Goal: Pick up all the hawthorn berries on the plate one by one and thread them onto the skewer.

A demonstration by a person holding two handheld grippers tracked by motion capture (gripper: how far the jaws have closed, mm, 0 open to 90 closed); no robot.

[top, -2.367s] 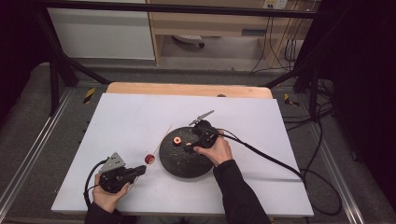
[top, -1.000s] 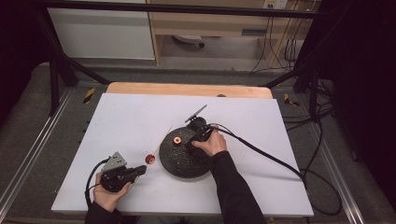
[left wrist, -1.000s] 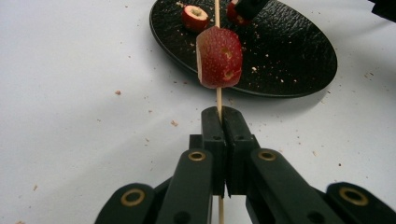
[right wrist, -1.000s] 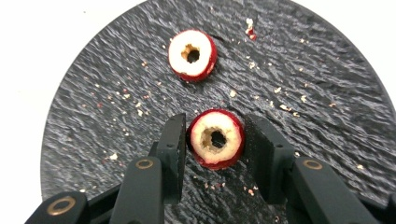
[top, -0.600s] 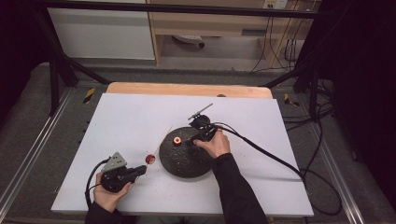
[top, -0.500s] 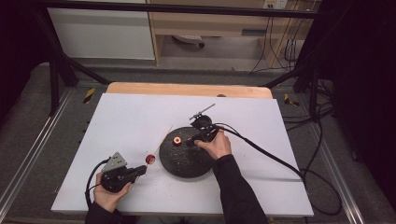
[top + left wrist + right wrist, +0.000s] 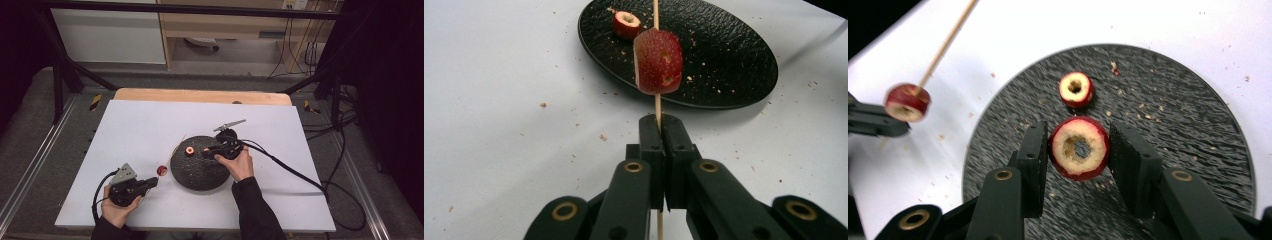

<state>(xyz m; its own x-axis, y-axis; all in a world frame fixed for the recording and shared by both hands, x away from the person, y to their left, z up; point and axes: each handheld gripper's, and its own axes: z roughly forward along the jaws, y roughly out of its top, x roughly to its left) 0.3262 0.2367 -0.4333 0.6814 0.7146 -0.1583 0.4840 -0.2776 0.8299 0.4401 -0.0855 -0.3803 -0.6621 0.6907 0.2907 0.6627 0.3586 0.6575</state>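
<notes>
Red fruit rings are what you are working with. Your left gripper [image 7: 659,150] has its fingers shut tight on a thin wooden skewer [image 7: 656,10], and one ring [image 7: 658,61] is threaded on it just beyond the fingertips, clear of the white tabletop [image 7: 140,130]. In the high view that gripper [image 7: 150,183] sits at about 8 o'clock from the black plate [image 7: 200,172].

Your right gripper [image 7: 1077,150] has its fingers narrowed around a second, cored ring [image 7: 1079,148] above the plate [image 7: 1188,130]; the left finger touches it, while a sliver of a gap shows at the right one. A smaller ring [image 7: 1076,90] lies on the plate at 12 o'clock from it. Crumbs dot the plate and tabletop. No writing or labels can be read.
</notes>
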